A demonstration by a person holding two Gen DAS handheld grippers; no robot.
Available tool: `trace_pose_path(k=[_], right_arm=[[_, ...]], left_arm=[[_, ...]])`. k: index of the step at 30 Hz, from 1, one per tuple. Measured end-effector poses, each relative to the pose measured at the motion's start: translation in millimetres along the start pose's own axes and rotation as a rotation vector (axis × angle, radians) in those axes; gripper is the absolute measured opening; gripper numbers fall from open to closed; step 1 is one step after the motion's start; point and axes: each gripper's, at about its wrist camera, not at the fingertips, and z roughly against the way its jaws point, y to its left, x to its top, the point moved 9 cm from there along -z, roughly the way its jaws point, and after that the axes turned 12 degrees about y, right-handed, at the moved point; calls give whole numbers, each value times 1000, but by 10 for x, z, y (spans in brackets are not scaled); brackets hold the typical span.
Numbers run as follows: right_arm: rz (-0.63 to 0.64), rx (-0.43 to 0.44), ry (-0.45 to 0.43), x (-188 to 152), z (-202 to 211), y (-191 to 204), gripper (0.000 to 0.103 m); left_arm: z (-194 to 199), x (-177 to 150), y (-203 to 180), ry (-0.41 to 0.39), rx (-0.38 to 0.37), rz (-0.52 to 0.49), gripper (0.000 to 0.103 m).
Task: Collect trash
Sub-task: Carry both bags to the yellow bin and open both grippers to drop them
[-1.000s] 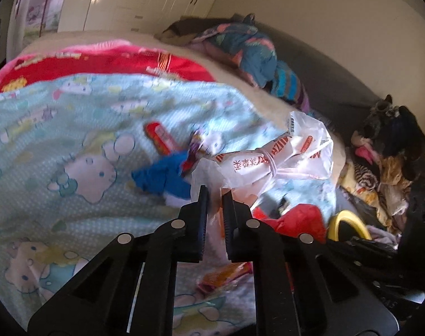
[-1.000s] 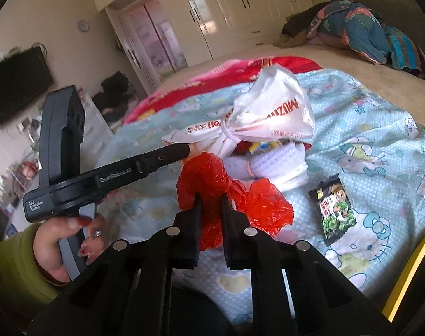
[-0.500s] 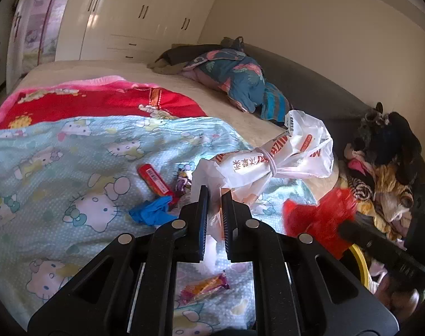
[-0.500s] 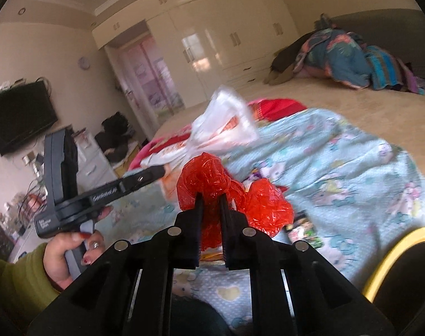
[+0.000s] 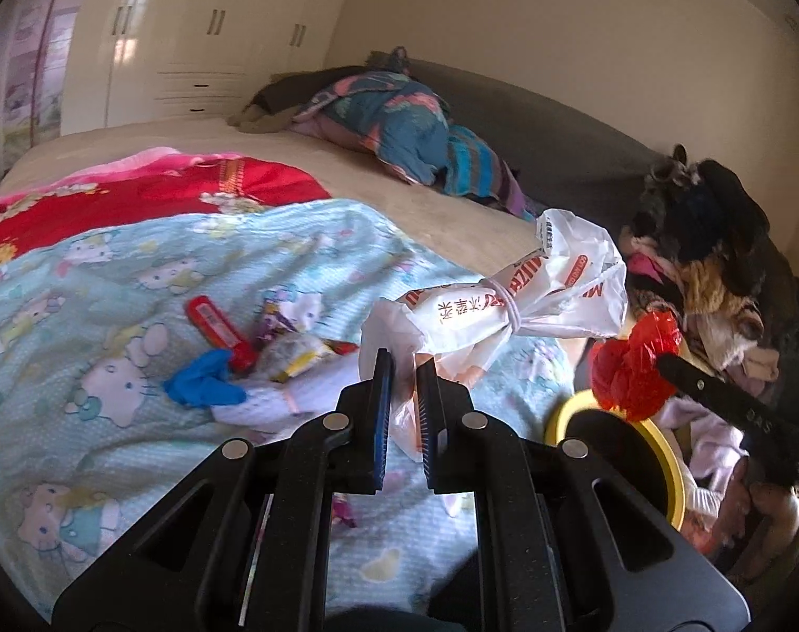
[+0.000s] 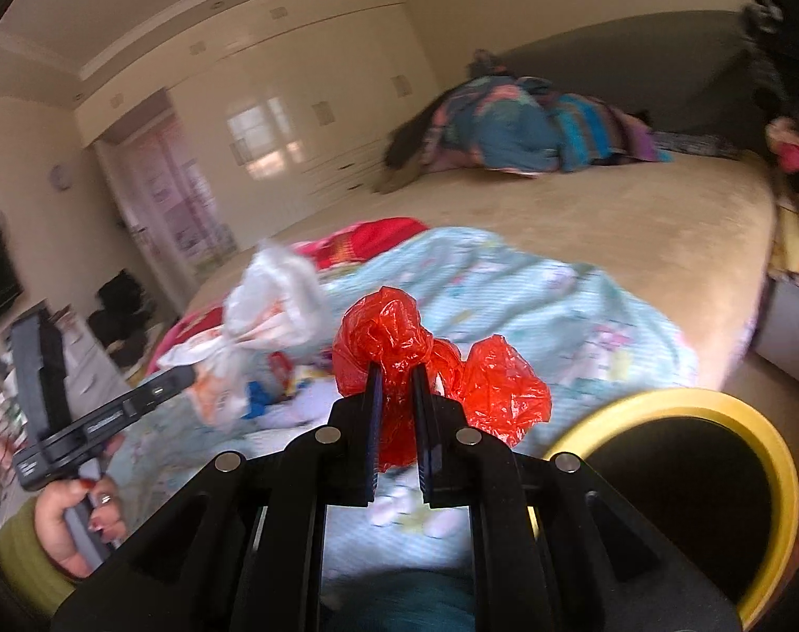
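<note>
My left gripper (image 5: 403, 368) is shut on a knotted white plastic bag (image 5: 526, 295) with red print, held up over the blue cartoon bedsheet (image 5: 110, 316). My right gripper (image 6: 398, 374) is shut on a crumpled red plastic bag (image 6: 394, 337), carried just above a yellow-rimmed bin (image 6: 705, 405) beside the bed. From the left wrist view the red bag (image 5: 636, 363) hangs over the same bin (image 5: 662, 453). Loose trash lies on the sheet: a red wrapper (image 5: 215, 324), a blue scrap (image 5: 202, 384) and a crinkled snack packet (image 5: 294, 355).
A tan bedspread (image 6: 583, 221) holds a heap of blue patterned bedding (image 5: 399, 137) by the grey headboard. A pile of clothes (image 5: 705, 263) sits right of the bed. White wardrobes (image 5: 189, 37) line the far wall. A hand in a green sleeve (image 6: 78, 521) holds the left gripper's handle.
Both grippers rose and swung right, away from the bedsheet. The red bag now hangs over the yellow-rimmed bin; the white bag came up with the left gripper.
</note>
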Motion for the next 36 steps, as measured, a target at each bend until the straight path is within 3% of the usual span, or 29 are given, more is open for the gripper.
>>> trace_pose_path(k=[13,31,33,35,36], right_arm=[[-205,-118,-55,-7,372,-891,11],[-424,-36,29,-258,489,-1611,14],[-454,-42,62,-329,430,-1701,21],[-471,-74,76,-395,401,-1781,39],[-474,-90,77,-419,397,-1806,41]], left_arm=[[-331,-344,-800,99,-44,-218,6],[-949,-1078,-1851,314,-139,-493,8],[-1021,-1140,-1873,345,-165,-483,13],[-1061,-1131,-1849,349,-188,-447,43],[-1062,-1119,-1837,344,-197,-431,52]])
